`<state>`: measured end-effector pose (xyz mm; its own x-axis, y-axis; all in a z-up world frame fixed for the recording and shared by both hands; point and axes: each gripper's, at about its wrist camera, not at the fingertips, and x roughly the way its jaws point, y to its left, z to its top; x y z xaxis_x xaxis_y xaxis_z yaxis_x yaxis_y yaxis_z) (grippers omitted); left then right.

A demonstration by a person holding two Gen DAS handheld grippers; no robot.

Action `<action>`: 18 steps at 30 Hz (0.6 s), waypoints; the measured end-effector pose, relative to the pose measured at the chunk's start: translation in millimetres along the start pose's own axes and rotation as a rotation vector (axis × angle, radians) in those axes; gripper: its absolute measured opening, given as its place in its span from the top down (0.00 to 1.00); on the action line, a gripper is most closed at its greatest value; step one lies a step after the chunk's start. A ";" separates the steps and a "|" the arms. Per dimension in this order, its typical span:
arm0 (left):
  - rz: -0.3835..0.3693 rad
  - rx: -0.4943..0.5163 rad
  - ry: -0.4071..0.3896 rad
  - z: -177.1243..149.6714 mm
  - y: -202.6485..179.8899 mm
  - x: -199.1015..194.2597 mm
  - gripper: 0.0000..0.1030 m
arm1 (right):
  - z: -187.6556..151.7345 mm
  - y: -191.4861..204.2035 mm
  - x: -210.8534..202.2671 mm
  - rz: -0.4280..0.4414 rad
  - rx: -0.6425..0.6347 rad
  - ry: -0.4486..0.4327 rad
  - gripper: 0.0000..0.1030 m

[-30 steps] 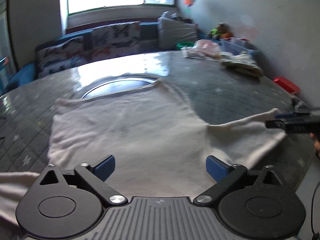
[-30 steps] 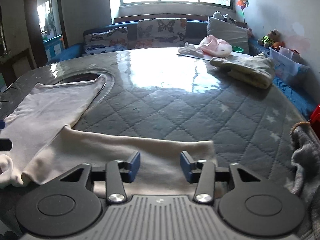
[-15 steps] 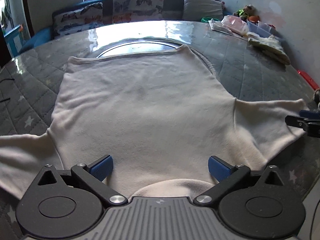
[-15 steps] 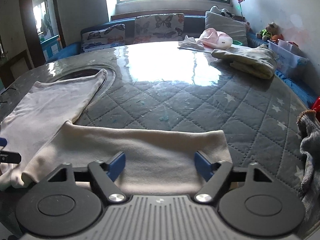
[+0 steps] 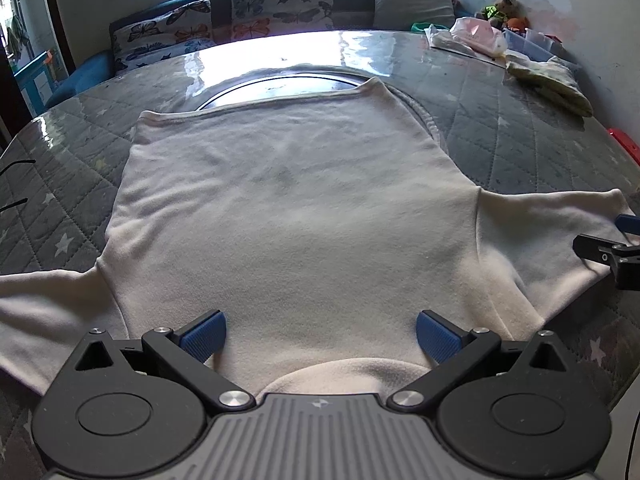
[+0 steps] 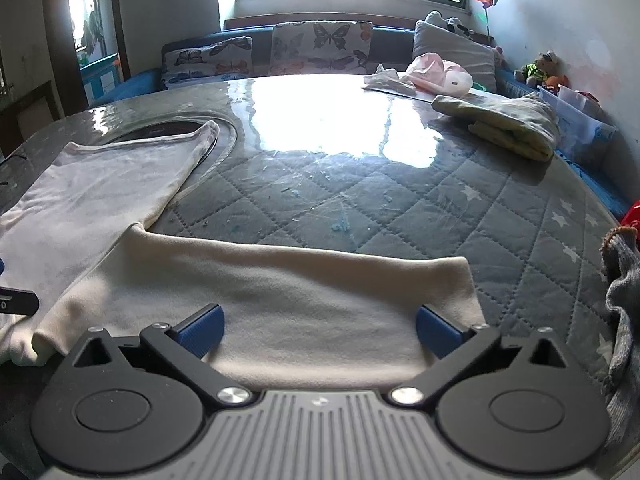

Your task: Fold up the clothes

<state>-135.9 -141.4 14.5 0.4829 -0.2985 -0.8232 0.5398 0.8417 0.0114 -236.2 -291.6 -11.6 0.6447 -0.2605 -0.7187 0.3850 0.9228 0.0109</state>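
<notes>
Flat across the near half of the table (image 6: 400, 184), a cream sweatshirt (image 5: 288, 216) lies spread out with its neck hole at the near edge and its hem toward the middle, where the hem overlaps a round inset in the tabletop. One sleeve (image 6: 280, 292) stretches along the near edge toward the right side, and the other sleeve runs off toward the left side. Over the neck hole, the left gripper (image 5: 319, 338) stands wide open, its blue pads (image 5: 204, 336) spread apart above the cloth and pinching nothing. Over the right sleeve, the right gripper (image 6: 318, 334) has just been opening and now stands at its widest, with the sleeve lying loose below and between the pads, not clamped. Toward the far right corner of the table lie a folded pale green garment (image 6: 512, 128) and, just beyond it, a pink bundle (image 6: 436, 76). A grey knitted garment (image 6: 620, 292) hangs at the right edge. Behind the far edge, butterfly cushions (image 6: 320, 48) line a blue sofa.
</notes>
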 end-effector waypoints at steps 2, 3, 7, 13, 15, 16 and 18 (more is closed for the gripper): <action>0.002 -0.002 0.001 0.1 -0.6 0.0 0.00 | 0.3 0.3 0.1 -0.002 -0.003 0.003 0.00; 0.003 -0.002 0.001 0.4 -1.0 0.1 0.00 | 0.3 0.5 0.0 -0.002 -0.003 0.003 0.00; 0.002 0.000 -0.002 -0.2 -0.9 0.2 0.00 | -0.3 0.7 0.2 -0.006 -0.002 0.002 0.00; 0.004 -0.003 -0.003 -0.4 -0.7 0.3 0.00 | -0.7 0.9 -0.3 -0.007 -0.002 0.000 0.00; 0.005 -0.003 -0.003 -0.3 -0.7 0.4 0.00 | -0.7 1.2 -0.7 -0.008 -0.002 0.000 0.00; 0.005 -0.003 -0.002 -0.2 -0.6 0.6 0.00 | -0.8 1.3 -0.8 -0.007 -0.002 0.000 0.00; 0.006 -0.004 -0.002 0.1 -0.8 0.5 0.00 | -1.0 1.5 -0.6 -0.008 -0.001 -0.003 0.00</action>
<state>-136.0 -142.2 14.1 0.4876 -0.2944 -0.8220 0.5342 0.8452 0.0141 -236.7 -289.8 -11.8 0.6431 -0.2689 -0.7170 0.3896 0.9210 0.0040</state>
